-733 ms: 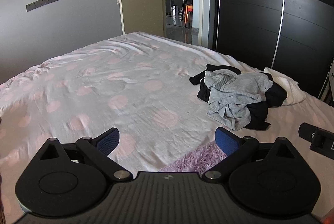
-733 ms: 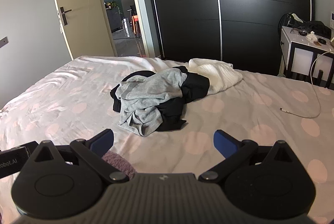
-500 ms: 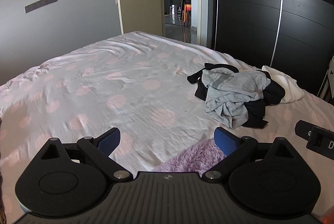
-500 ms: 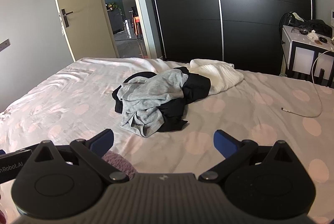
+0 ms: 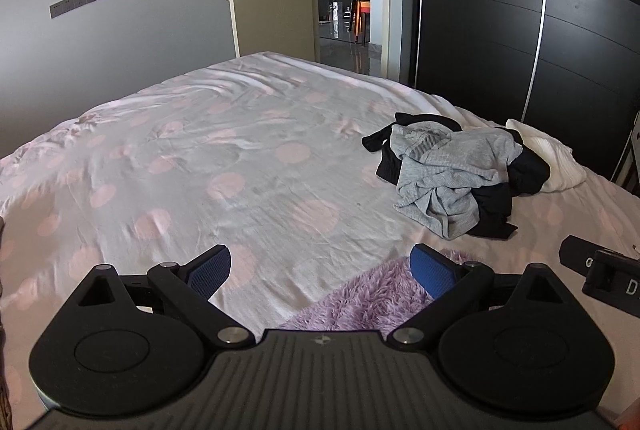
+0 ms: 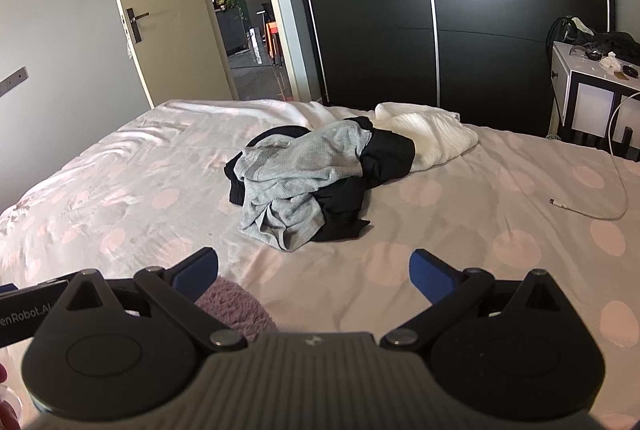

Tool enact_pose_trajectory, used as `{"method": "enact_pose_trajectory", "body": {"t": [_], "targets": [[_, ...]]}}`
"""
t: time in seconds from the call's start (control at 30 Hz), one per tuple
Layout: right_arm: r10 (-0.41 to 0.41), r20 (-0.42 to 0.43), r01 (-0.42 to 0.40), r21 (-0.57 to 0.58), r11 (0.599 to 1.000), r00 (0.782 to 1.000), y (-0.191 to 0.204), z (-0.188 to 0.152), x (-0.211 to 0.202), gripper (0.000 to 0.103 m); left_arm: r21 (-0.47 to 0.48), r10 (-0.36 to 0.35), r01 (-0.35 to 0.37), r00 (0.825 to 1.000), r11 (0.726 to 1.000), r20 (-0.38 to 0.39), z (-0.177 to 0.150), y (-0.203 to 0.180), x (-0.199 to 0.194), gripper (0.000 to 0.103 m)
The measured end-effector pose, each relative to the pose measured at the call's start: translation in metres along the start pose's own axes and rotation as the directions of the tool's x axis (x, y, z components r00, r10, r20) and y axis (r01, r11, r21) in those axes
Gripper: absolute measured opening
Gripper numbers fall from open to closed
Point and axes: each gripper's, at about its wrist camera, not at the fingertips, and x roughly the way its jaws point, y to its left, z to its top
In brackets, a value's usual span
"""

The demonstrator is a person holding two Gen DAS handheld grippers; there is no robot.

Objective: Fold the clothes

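Here, in the left wrist view, the left gripper point(image 5: 320, 270) is held spread wide with nothing between its pads, over a purple fuzzy cloth point(image 5: 372, 302); the clothes pile point(image 5: 456, 173) is seen ahead to the right on the bed point(image 5: 200, 169). In the right wrist view, the right gripper point(image 6: 314, 270) is likewise spread and empty, and the pile point(image 6: 316, 173) lies ahead, well apart.

Grey wall point(image 5: 120, 41); cream door point(image 6: 160, 9) stands open. Black sliding wardrobe point(image 6: 440, 9) behind bed point(image 5: 240, 149). White nightstand point(image 6: 592, 97) at right.

Two low wrist views across the bed point(image 5: 248, 165), shared clothes pile point(image 6: 312, 173)
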Motion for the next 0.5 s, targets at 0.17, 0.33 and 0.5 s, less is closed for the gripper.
{"method": "enact_pose_trajectory", "body": {"t": [0.17,0.33,0.5], "targets": [[0.002,-0.007,-0.002,-0.028,1.0,1.0,0.0029,-0.0025,0.0013,0.102,0.011,0.009,-0.008,1.0,1.0,-0.009,-0.0016,-0.0021,0.0024,0.098],[-0.008,-0.008,0.008,-0.047,0.999,1.0,0.0055,-0.0028,0.0014,0.102,0.017,0.005,-0.005,1.0,1.0,-0.023,-0.0024,-0.0032,0.0038,0.098],[-0.015,-0.007,0.015,-0.057,0.998,1.0,0.0075,-0.0029,0.0013,0.102,0.015,0.004,-0.003,0.999,1.0,-0.032,-0.0029,-0.0035,0.0049,0.098]]}}
